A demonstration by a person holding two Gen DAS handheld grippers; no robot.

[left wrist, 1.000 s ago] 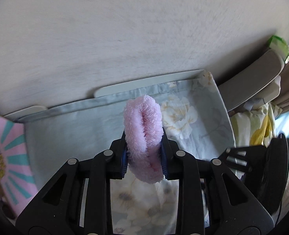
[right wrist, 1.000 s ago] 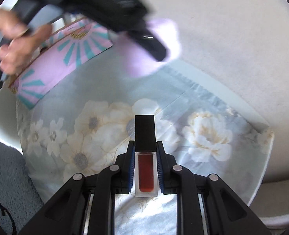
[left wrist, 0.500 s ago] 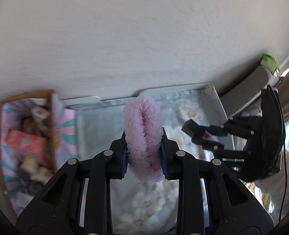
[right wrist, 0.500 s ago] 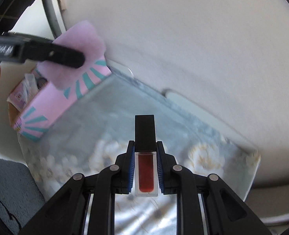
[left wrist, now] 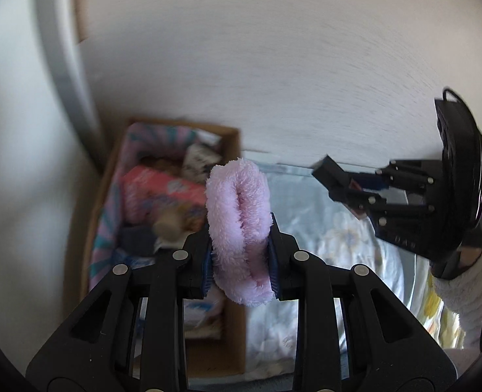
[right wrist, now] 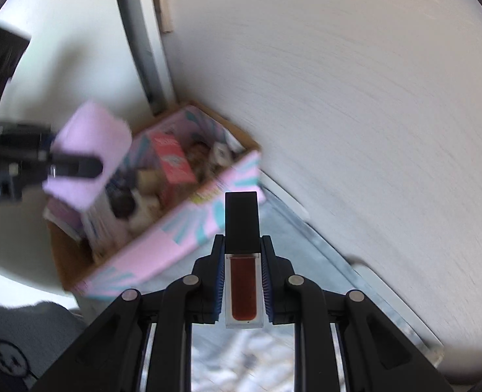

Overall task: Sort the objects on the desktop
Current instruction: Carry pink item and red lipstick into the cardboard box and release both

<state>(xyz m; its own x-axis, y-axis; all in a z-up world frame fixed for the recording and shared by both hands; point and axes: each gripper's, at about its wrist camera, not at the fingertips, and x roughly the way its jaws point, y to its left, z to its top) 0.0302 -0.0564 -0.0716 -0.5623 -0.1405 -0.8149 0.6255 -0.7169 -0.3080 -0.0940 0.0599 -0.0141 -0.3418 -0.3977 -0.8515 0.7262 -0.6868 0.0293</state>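
Above the near end of the cardboard box (left wrist: pixel 162 215), the pink fluffy cloth (left wrist: pixel 239 225) is pinched between the pressed-in fingers of the left gripper (left wrist: pixel 240 258), folded so that a loop of it stands up past the tips. Right of the box, over the flowered cloth (left wrist: pixel 322 261), the right gripper (right wrist: pixel 242 281) clamps a clear tube of red lip gloss (right wrist: pixel 242 281) with a long black cap, cap pointing forward towards the box's pink and teal side. Inside the box lie a coral-pink packet (right wrist: pixel 172 160) and several small blurred items; its contents already fill much of it. Behind the box rises a pale wall (left wrist: pixel 273 65), with a grey frame edge at its left. Judging by this, the step in hand is carrying both picked items to the box, the cloth nearest to being dropped. The next move seems to call for lowering the left gripper over a free patch inside the box and spreading its fingers, then bringing the gloss across the rim. Writing on the coral packet and on the box's yellow label is too blurred to read
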